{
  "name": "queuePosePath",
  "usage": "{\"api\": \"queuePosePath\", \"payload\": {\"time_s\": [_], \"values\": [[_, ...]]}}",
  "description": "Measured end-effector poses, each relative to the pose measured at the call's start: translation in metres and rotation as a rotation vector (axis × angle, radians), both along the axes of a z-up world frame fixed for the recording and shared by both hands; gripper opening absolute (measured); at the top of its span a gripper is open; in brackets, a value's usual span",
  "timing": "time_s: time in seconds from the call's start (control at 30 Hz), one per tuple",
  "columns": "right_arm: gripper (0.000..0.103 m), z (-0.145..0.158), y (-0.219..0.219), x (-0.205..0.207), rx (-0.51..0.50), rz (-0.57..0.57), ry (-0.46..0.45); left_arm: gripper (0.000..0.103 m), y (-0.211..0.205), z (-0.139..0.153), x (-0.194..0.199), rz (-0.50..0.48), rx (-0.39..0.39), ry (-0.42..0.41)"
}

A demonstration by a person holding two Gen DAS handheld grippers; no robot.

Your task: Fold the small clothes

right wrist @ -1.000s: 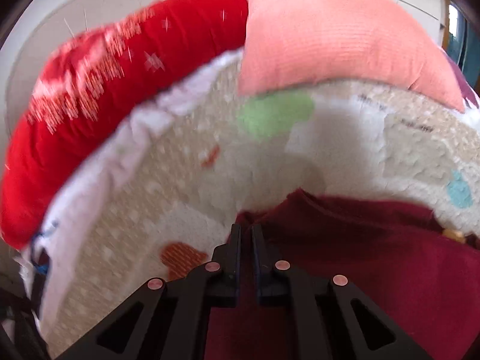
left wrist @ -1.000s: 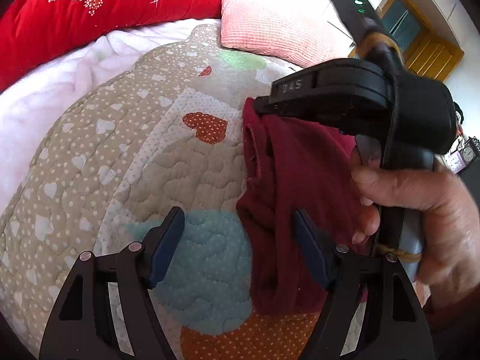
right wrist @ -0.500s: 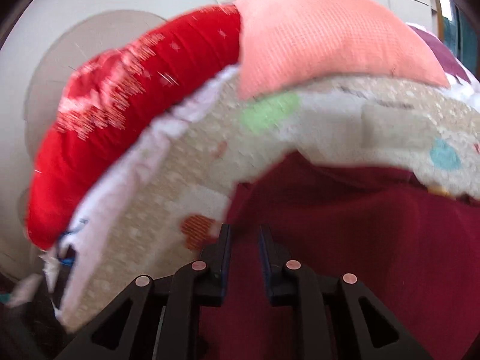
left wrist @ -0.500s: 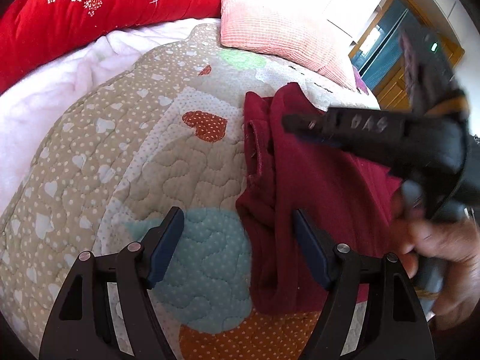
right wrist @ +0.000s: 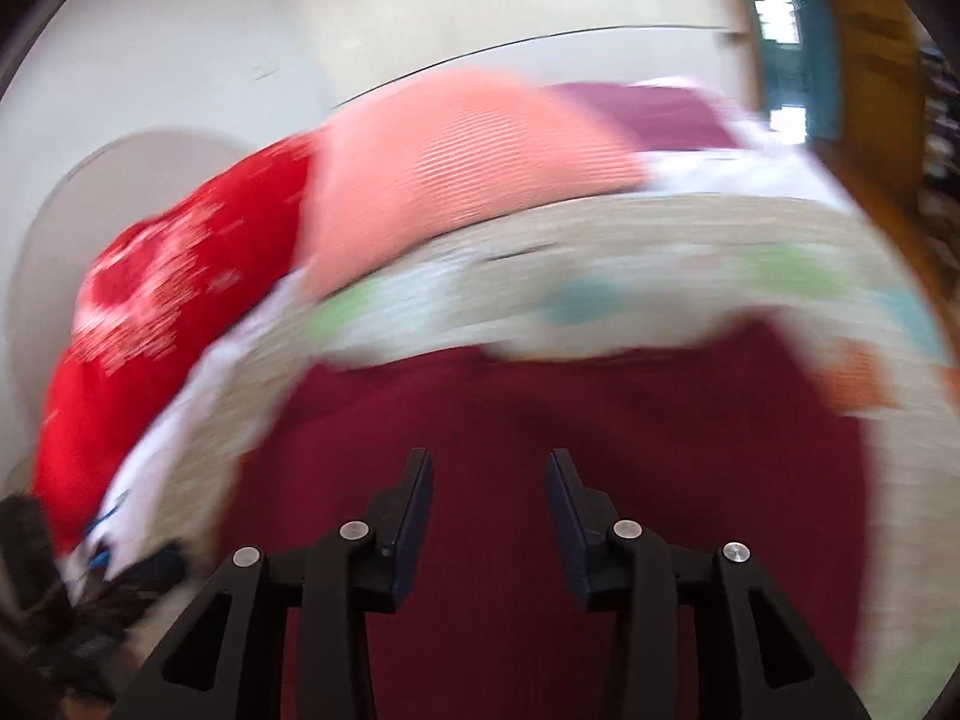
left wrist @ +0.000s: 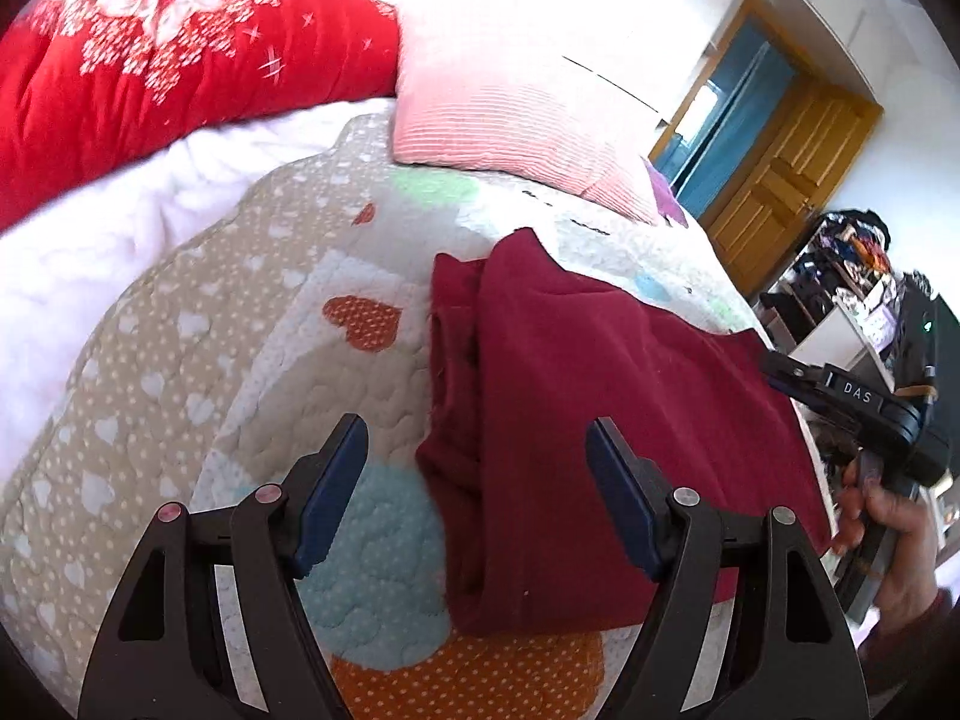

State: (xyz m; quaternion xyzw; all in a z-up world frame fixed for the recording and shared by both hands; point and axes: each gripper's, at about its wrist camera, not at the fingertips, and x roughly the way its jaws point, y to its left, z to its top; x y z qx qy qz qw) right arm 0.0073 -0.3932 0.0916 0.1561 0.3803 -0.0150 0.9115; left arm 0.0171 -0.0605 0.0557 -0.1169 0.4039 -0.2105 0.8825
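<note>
A dark red garment lies folded on the heart-patterned quilt. It fills the lower part of the blurred right wrist view. My left gripper is open and empty, hovering over the garment's left folded edge. My right gripper is open and empty above the garment; in the left wrist view it shows at the right edge of the bed, held in a hand.
A red embroidered cushion and a pink pillow lie at the head of the bed. A white blanket lies beside the quilt. A wooden door and a cluttered shelf stand beyond the bed.
My right gripper opened, let go of the garment's far corner and pulled back to the right off the cloth. The garment now lies flat, folded. My left gripper stayed in place.
</note>
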Motion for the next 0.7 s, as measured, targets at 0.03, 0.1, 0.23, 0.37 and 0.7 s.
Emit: {"api": "queuePosePath", "payload": {"time_s": [0.03, 0.1, 0.23, 0.37, 0.7], "values": [[0.04, -0.001, -0.018, -0.005, -0.021, -0.051, 0.01, 0.075, -0.004, -0.001, 0.001, -0.007, 0.011, 0.001], [0.04, -0.004, -0.051, -0.014, -0.073, -0.155, 0.035, 0.075, -0.012, -0.005, 0.002, -0.027, 0.027, 0.008], [0.04, -0.011, -0.088, -0.014, -0.032, -0.204, 0.029, 0.076, -0.029, -0.008, 0.001, -0.056, 0.065, 0.009], [0.024, -0.026, -0.095, 0.004, -0.077, -0.142, 0.075, 0.076, -0.044, -0.014, -0.004, -0.081, 0.13, -0.01], [0.009, -0.041, -0.116, -0.003, -0.002, -0.197, 0.057, 0.079, -0.043, -0.019, 0.002, -0.055, 0.152, 0.016]]}}
